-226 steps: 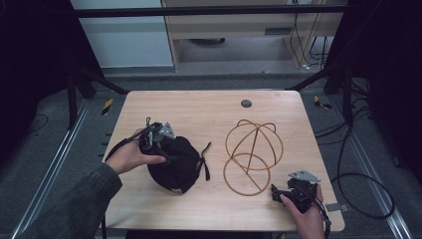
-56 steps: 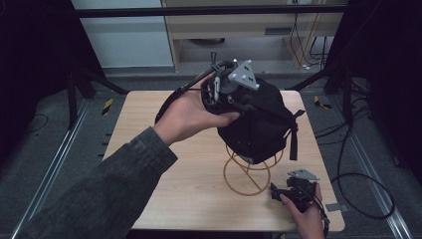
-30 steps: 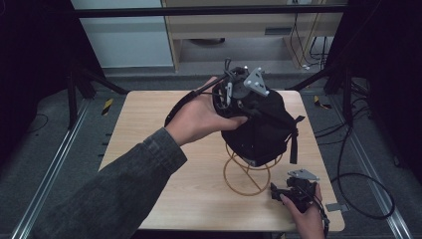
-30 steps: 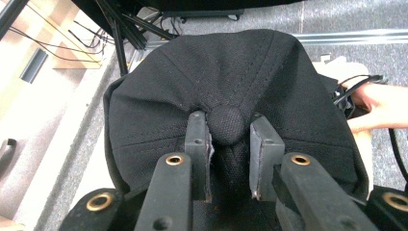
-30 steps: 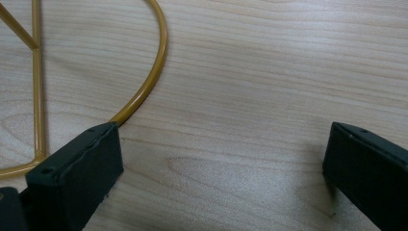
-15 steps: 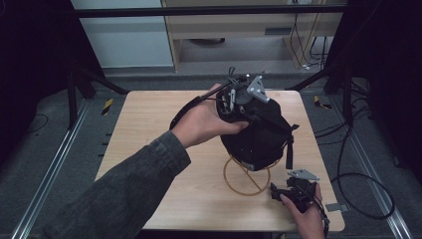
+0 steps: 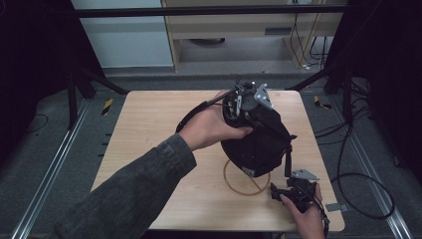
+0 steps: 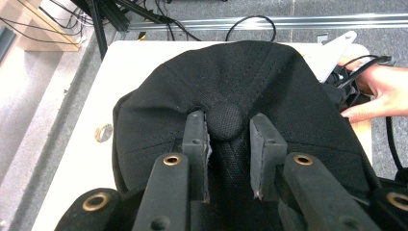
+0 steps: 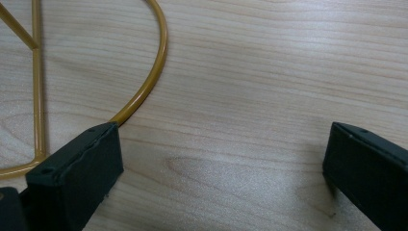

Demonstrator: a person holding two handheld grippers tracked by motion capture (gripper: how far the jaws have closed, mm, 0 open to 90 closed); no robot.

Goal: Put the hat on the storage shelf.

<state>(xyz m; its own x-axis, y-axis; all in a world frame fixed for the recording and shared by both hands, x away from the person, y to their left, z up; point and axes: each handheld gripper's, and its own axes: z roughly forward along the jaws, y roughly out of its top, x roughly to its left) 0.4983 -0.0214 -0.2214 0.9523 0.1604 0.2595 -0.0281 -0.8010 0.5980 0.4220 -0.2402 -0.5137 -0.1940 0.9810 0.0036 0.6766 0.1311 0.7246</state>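
Observation:
A black cap (image 7: 259,144) hangs over the gold wire stand, whose base ring (image 7: 234,181) shows beneath it on the wooden table (image 7: 149,129). My left gripper (image 7: 244,104) comes in from above and is shut on the cap's crown. In the left gripper view its jaws (image 8: 227,122) pinch the fabric on either side of the top button (image 8: 226,120). The upper part of the stand is hidden inside the cap. My right gripper (image 7: 293,191) rests at the table's front right, open, beside the ring. In the right gripper view its jaws (image 9: 221,144) stand wide apart, the left one over the wire (image 9: 149,82).
A small round disc (image 8: 102,132) lies on the table behind the cap. A grey tag (image 7: 334,207) sits at the front right corner. Cables (image 7: 358,184) loop on the floor to the right, and metal rails (image 7: 54,164) run along the left.
The left hand has brought the cap down and slightly right over the wire stand, covering more of it. The right gripper has stayed where it was.

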